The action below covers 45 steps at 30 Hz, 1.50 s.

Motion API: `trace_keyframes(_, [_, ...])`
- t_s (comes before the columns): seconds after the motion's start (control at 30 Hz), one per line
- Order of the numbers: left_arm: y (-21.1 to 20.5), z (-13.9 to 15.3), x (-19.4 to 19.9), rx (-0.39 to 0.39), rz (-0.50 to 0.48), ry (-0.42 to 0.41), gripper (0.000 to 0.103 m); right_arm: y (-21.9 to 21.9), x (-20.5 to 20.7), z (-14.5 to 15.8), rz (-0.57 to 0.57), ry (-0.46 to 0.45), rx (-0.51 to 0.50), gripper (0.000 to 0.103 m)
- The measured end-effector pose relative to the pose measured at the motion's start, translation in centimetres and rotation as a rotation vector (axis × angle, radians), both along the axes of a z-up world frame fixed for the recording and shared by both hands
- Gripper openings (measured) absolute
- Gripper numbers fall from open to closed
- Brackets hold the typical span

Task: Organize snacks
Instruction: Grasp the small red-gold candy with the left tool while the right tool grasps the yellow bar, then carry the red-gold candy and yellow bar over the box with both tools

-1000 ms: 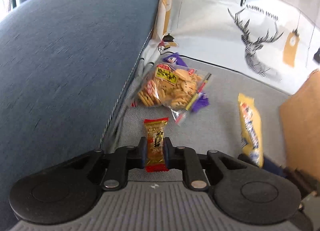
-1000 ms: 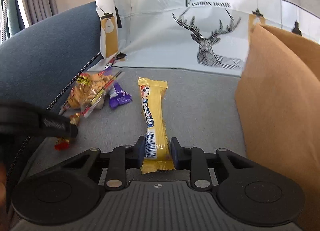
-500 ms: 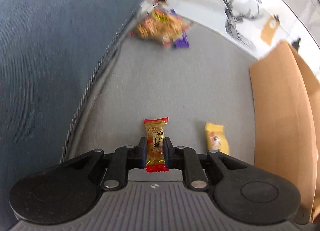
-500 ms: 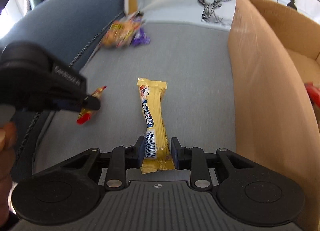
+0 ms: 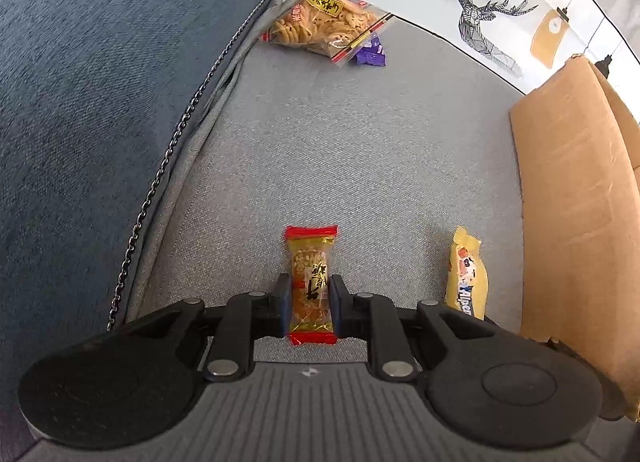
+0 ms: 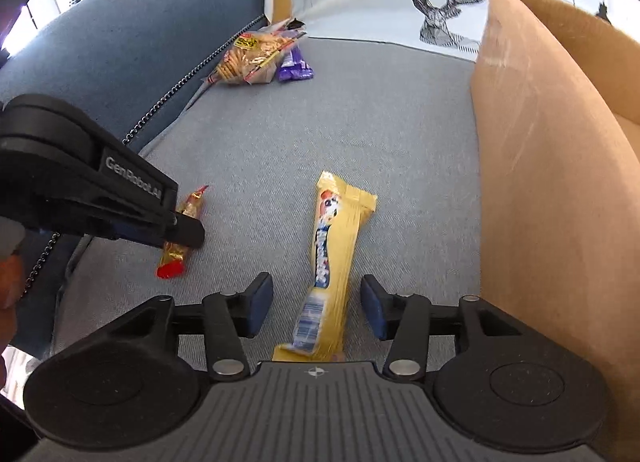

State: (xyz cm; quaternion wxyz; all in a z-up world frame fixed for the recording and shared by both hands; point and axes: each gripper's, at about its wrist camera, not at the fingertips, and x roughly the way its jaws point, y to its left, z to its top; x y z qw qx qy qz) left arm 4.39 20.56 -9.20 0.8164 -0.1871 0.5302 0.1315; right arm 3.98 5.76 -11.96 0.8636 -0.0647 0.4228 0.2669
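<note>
- Left gripper: black plastic, blue pads pressed to both sides of a small red-and-gold wrapped snack. Jaws have just eased open slightly, yet the crinkly foil packet sits pinched between them, above the seat.
- Right gripper: jaws have just been opening; pads now stand clear of the long yellow snack bar, released. Bar lies between them on the cushion, glossy wrapper, flat crimped ends.
- Seat cushion: grey woven fabric; blue backrest beside it, coarser weave.
- Cardboard box: plain brown wall, just right of the bar.
- Far corner: clear bag of round crackers, resting on a purple wrapper.
</note>
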Motion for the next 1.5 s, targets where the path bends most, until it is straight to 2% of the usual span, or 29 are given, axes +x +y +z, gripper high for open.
trace_keyframes(0.27, [-0.3,0.1,0.2,0.01,-0.007,0.002,0.022,0.2,-0.1,-0.1,0.002,-0.019,-0.01,0.051])
trace_keyframes(0.33, [-0.4,0.1,0.1,0.013,-0.01,0.001,0.022,0.1,-0.1,0.0,0.001,-0.025,-0.014,0.045])
trace_keyframes(0.47, [-0.6,0.2,0.2,0.025,-0.02,0.004,0.022,0.0,-0.1,0.1,0.01,-0.045,-0.026,0.019])
trace_keyframes(0.67, [-1.2,0.6,0.3,0.06,-0.039,-0.011,0.018,-0.5,-0.4,1.0,0.017,-0.074,0.014,0.017])
trace_keyframes(0.9, [-1.7,2.9,-1.0,0.046,-0.017,-0.144,0.018,-1.6,-1.6,3.3,0.021,-0.153,0.086,0.016])
trace_keyframes(1.13, [-3.4,6.4,-2.1,0.107,-0.042,-0.307,0.018,-4.9,-2.5,8.2,0.028,-0.283,0.225,0.016])
trace_keyframes(1.33, [-5.5,8.9,-2.2,0.107,-0.078,-0.433,0.018,-10.2,-2.0,14.0,0.018,-0.409,0.32,0.016])
trace_keyframes(1.5, [-8.7,10.2,-1.8,0.12,-0.161,-0.512,0.018,-15.9,-0.5,15.8,-0.036,-0.465,0.298,0.016])
